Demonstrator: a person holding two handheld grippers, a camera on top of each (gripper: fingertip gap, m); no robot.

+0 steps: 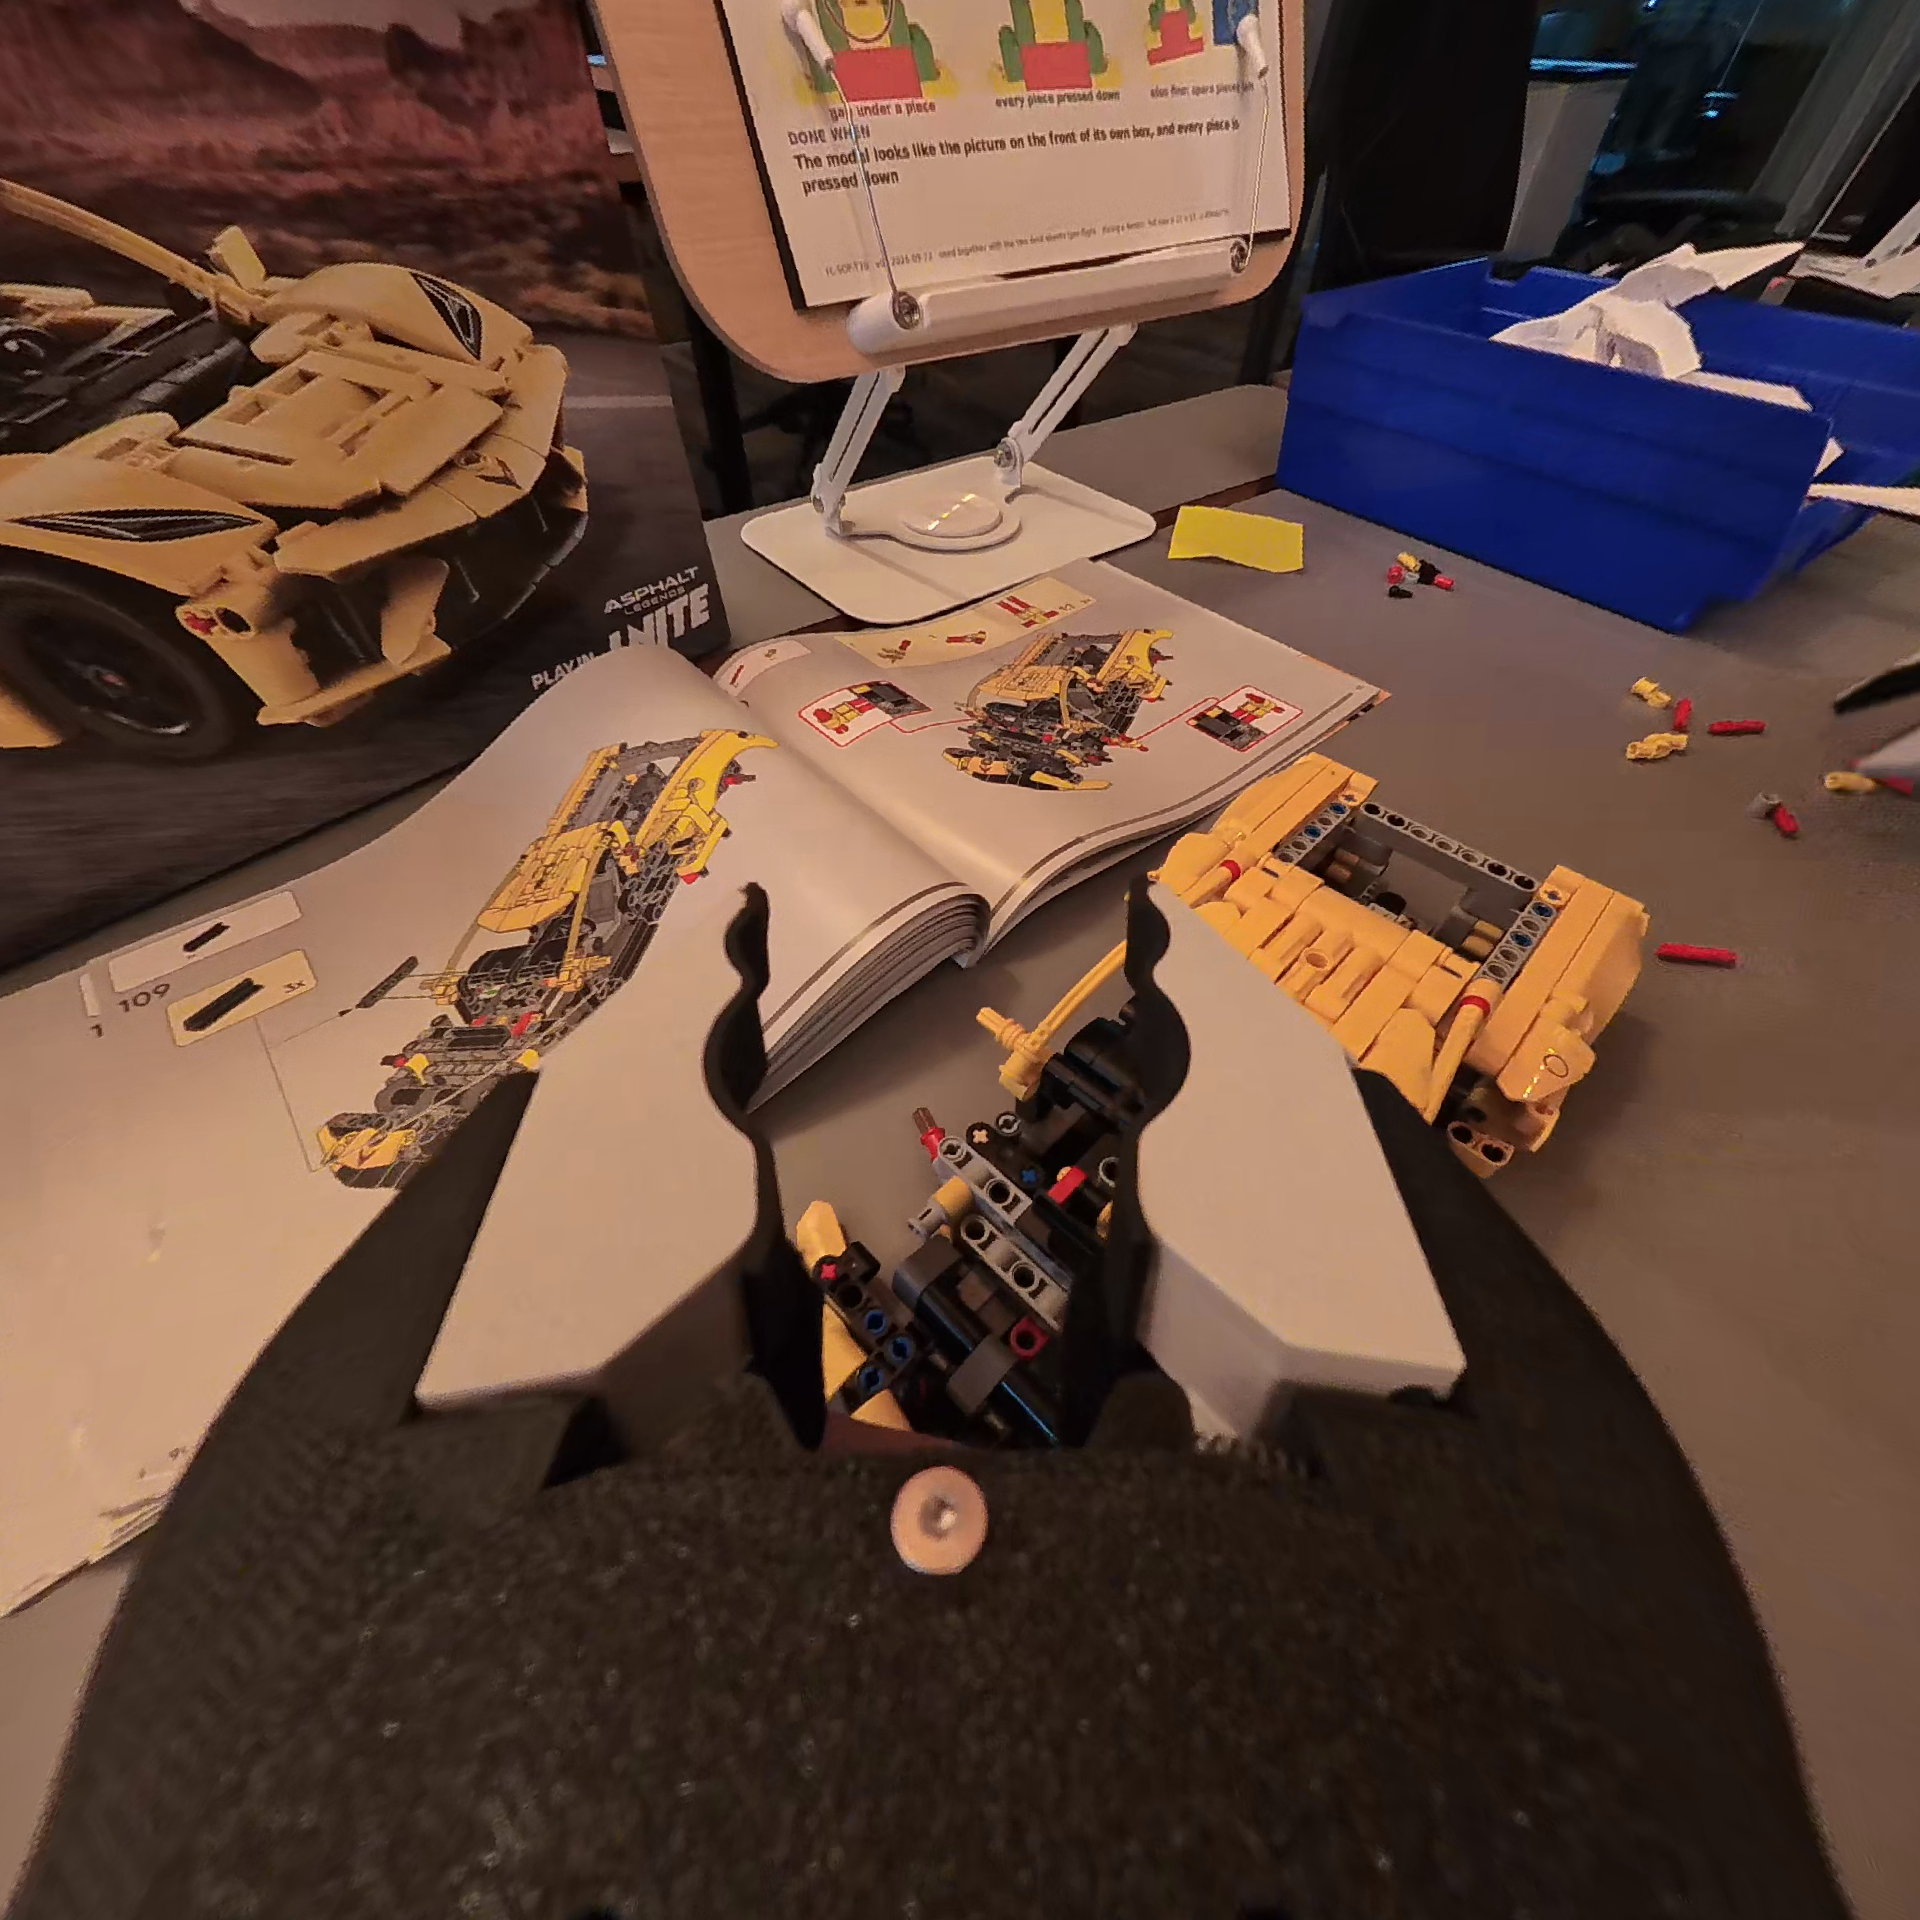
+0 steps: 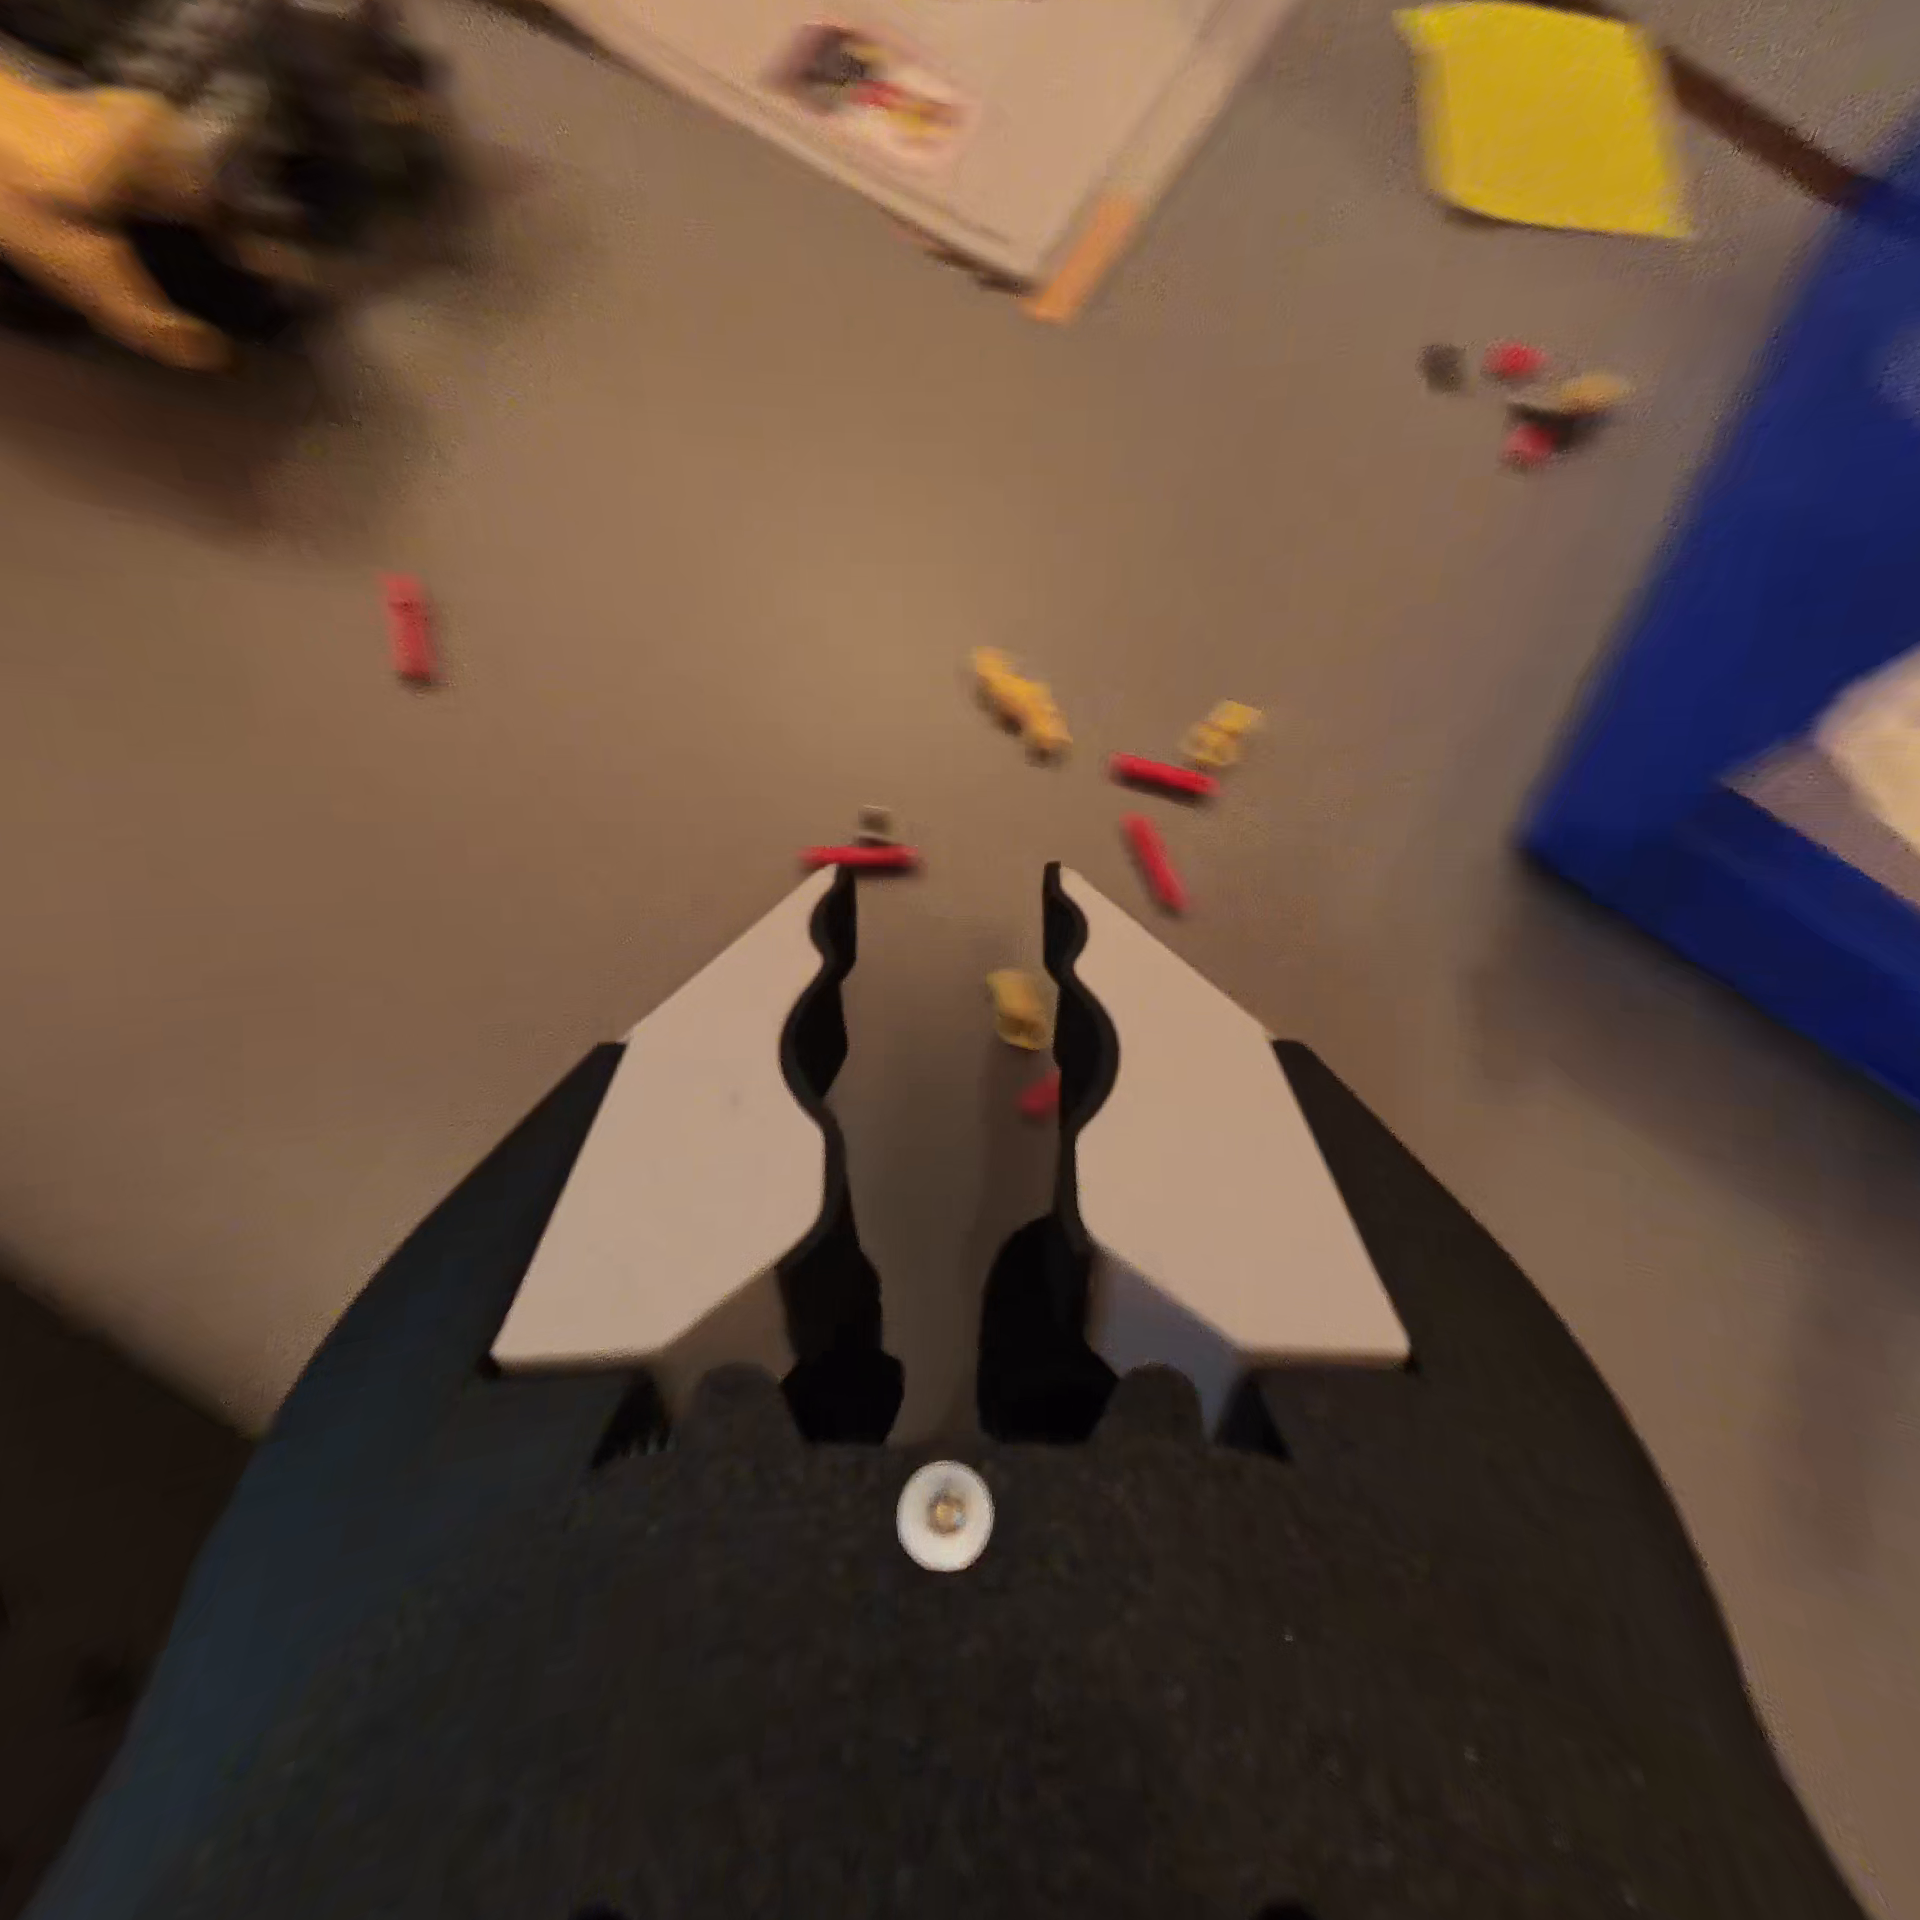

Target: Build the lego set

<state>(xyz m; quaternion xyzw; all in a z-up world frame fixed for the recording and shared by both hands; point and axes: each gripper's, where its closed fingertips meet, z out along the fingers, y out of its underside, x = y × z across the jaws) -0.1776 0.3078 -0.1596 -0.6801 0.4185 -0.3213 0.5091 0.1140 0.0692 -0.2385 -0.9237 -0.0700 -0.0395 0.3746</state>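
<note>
I am gripping the black chassis piece (image 1: 987,1247) in my left claw (image 1: 940,1039); my right claw (image 2: 948,883) (released, blurry) is risking scattering the red pins (image 2: 1158,774).

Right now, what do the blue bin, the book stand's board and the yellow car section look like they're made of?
Blue bin: smooth moulded plastic, slight sheen. Book stand's board: pale wood or wood-look laminate, faint grain showing; can't tell which. Yellow car section: glossy plastic bricks, with a highlight on one corner.
</note>
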